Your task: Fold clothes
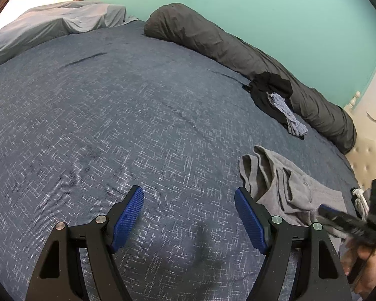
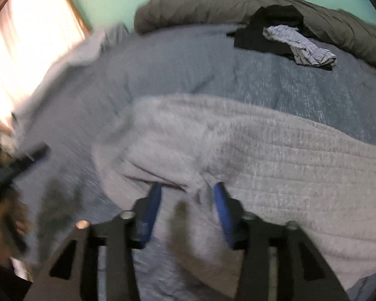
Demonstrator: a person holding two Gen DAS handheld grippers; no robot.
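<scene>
Between the right gripper's (image 2: 186, 200) parted fingers, grey garment (image 2: 238, 145) lies unfolded; left gripper (image 1: 189, 215) spread, empty; black garment (image 2: 263, 32) waits beyond.

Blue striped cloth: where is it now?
Left wrist view, right side: the blue striped cloth lies on a black garment beside the dark bolster, beyond the grey garment.

Bed (image 1: 112, 105) ahead of left claw (image 1: 189, 215) is bare, free passage. Grey garment (image 1: 285, 188) just right of it. Black and blue clothes (image 1: 280, 100) and dark bolster (image 1: 213, 40) block far right edge.
</scene>
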